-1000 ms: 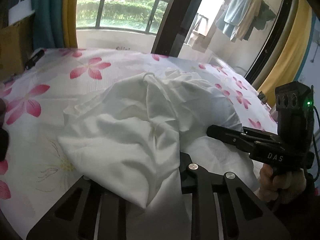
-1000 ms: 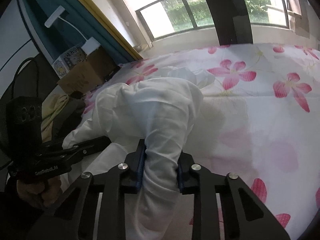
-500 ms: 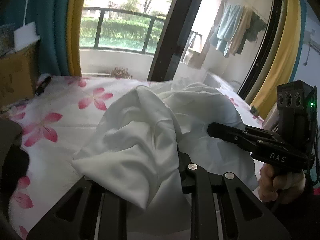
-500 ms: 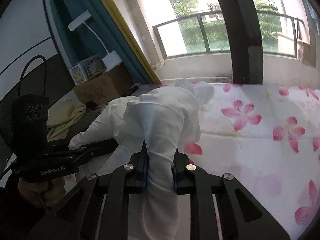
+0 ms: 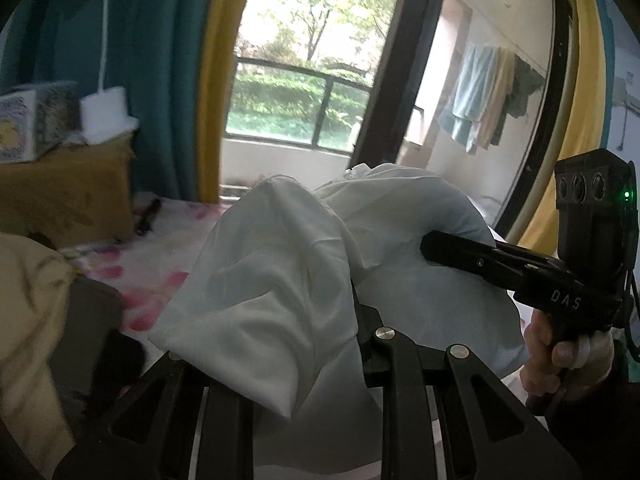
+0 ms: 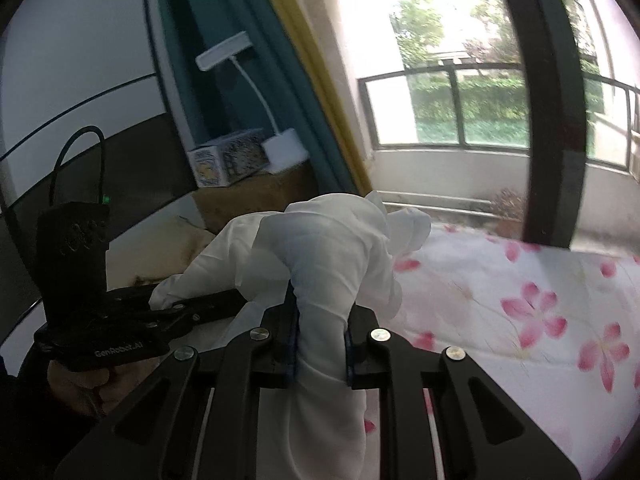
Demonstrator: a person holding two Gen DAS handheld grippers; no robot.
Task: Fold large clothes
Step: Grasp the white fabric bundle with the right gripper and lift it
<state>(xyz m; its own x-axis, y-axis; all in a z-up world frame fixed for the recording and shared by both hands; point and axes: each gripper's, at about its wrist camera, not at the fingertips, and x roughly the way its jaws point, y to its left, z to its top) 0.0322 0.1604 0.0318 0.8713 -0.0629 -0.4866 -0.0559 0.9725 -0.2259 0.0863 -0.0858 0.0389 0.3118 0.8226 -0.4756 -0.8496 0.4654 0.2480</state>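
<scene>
Tongs (image 6: 320, 344) — two — one white garment (image 6: 332, 248)

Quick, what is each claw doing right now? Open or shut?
Left claw: shut on the white garment.
Right claw: jaws have just been closing, shut on the same white garment.

A home bedroom: floral bedsheet (image 6: 520, 280), teal curtain (image 5: 160, 60), laundry (image 5: 488, 100) on the balcony.
</scene>
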